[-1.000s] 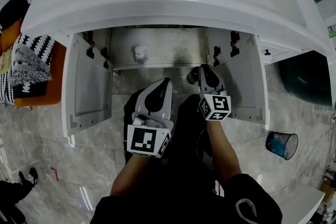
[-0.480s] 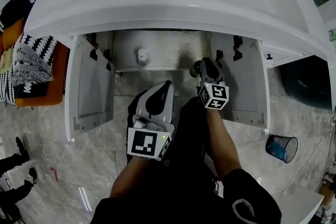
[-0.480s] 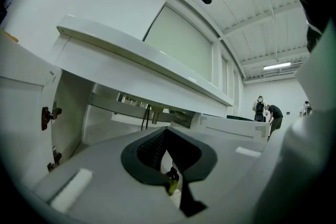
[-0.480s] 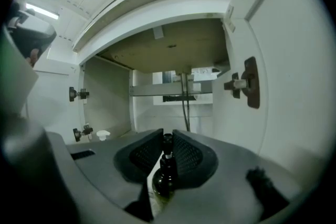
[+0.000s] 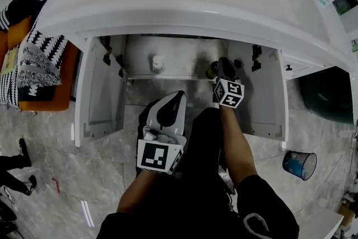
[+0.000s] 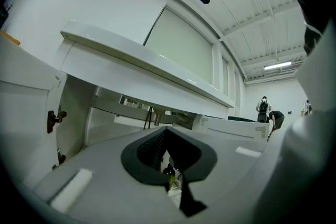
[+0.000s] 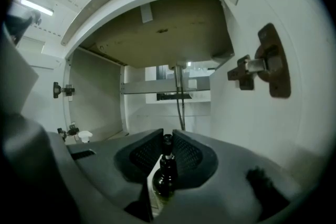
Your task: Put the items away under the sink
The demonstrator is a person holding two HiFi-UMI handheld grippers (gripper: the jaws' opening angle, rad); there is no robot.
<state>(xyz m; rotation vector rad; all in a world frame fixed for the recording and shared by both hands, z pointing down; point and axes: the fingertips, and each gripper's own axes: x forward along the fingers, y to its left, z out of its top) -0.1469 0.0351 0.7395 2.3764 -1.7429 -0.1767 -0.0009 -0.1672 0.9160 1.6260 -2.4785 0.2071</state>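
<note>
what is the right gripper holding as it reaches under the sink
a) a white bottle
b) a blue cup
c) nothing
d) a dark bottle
d: in the right gripper view, the right gripper has its jaws closed on the neck of a dark bottle, inside the open cabinet.

Left grey two-jaw gripper (image 5: 175, 99): held low and close to your body, tips pointing forward, jaws together with nothing between them. Right grey two-jaw gripper (image 5: 222, 63): reached forward on your extended bare right forearm (image 5: 234, 145), jaws clamped on a small dark glass bottle (image 7: 164, 176), which stands upright.
</note>
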